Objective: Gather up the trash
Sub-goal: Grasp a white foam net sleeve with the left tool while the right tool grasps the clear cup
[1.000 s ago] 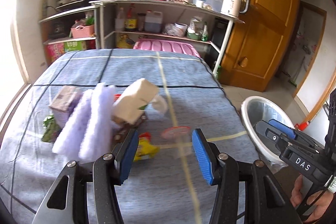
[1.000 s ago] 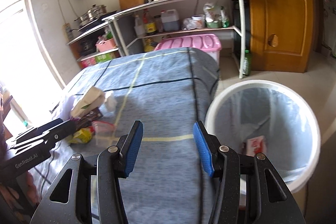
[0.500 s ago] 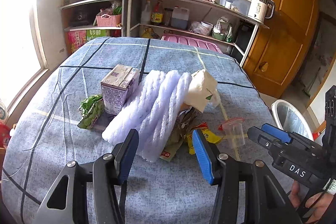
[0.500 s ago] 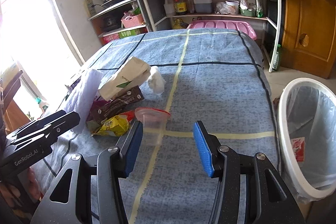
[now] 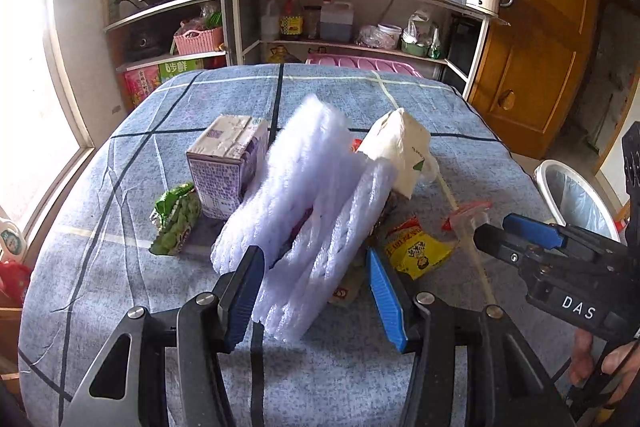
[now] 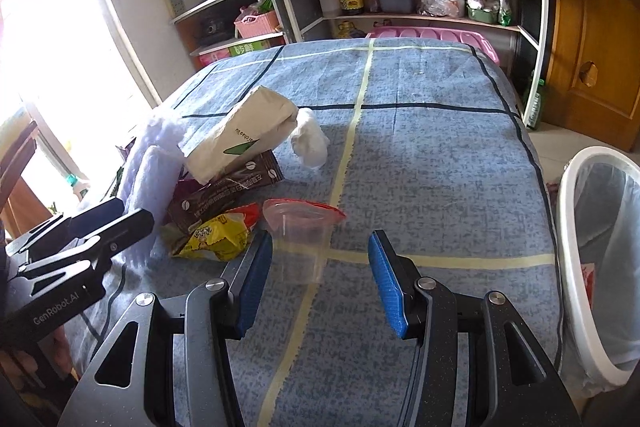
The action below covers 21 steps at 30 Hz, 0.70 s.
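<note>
The left gripper (image 5: 316, 293) is hovering over the blue checked tabletop (image 5: 120, 287) with its blue-padded fingers (image 5: 244, 297) spread apart around the near end of a white foam netting sheet (image 5: 308, 203). The sheet is leaning against a cream paper package (image 5: 400, 151). A purple carton (image 5: 228, 163) is standing just left of the sheet, with a green snack bag (image 5: 176, 219) lying beside it. A yellow wrapper (image 5: 416, 247) is lying to the right. The right gripper (image 5: 520, 235) is reaching in from the right edge. A white lined trash bin (image 5: 572, 195) is standing beyond the tabletop.
</note>
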Each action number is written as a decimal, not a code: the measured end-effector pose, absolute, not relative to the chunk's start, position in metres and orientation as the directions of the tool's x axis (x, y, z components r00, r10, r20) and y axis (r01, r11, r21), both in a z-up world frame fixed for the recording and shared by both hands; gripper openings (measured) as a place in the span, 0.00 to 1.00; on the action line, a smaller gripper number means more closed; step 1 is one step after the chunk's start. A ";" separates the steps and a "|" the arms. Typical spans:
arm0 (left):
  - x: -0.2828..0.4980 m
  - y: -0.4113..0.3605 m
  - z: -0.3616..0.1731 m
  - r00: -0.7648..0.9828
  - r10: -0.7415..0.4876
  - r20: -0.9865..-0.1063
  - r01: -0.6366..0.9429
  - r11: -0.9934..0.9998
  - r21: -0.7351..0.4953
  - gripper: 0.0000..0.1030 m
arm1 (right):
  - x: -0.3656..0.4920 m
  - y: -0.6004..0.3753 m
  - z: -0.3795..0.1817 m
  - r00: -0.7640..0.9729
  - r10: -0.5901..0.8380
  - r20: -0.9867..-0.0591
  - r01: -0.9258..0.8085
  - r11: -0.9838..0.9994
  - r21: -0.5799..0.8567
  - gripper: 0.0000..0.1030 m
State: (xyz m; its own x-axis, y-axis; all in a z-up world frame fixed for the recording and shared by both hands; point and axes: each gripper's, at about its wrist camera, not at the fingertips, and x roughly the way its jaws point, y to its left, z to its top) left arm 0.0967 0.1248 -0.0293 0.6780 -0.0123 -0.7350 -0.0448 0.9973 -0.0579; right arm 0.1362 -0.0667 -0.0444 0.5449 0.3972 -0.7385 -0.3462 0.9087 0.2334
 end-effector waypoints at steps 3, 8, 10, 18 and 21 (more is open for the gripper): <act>0.096 0.124 -0.033 0.683 -0.029 -0.730 -0.035 0.997 -0.073 0.51 | 0.137 -0.066 -0.047 0.546 0.387 -0.743 -0.345 0.912 0.222 0.50; 0.093 0.128 -0.034 0.684 -0.059 -0.727 -0.036 0.993 -0.115 0.51 | 0.135 -0.065 -0.047 0.542 0.403 -0.738 -0.361 0.904 0.229 0.45; 0.092 0.129 -0.035 0.682 -0.065 -0.729 -0.037 0.992 -0.123 0.44 | 0.133 -0.064 -0.047 0.539 0.408 -0.737 -0.368 0.901 0.229 0.38; 0.088 0.128 -0.036 0.675 -0.101 -0.731 -0.012 0.989 -0.149 0.31 | 0.130 -0.064 -0.048 0.540 0.418 -0.730 -0.373 0.897 0.238 0.27; 0.086 0.125 -0.035 0.674 -0.128 -0.727 0.002 0.985 -0.171 0.26 | 0.128 -0.066 -0.046 0.543 0.428 -0.722 -0.374 0.894 0.248 0.27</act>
